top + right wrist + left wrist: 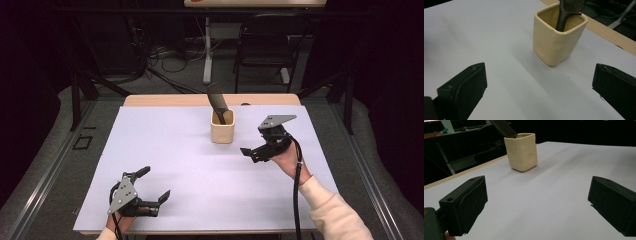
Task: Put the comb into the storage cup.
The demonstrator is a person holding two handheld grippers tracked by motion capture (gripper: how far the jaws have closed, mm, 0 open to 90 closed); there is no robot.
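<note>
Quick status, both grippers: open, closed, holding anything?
Left gripper: open, holding nothing, near the table's front edge.
Right gripper: open, holding nothing, just right of the cream cup with the dark comb in it.

A lab or recording workspace, dim and sparsely furnished.

The table (150, 150) was covered by a plain white sheet with a bare wooden edge at its far side, and it stood on grey carpet with dark surroundings on both sides. Beyond the left gripper (150, 190) and right gripper (255, 150), past the table's far edge, loose cables (165, 55) lay tangled on the floor beside a white desk leg (207, 50) and a black folding chair (265, 45). Dark metal frame struts (80, 90) rose at the table's corners, the sort of rig that carries cameras. A second desk edge (255, 3) showed at the very back.
</note>
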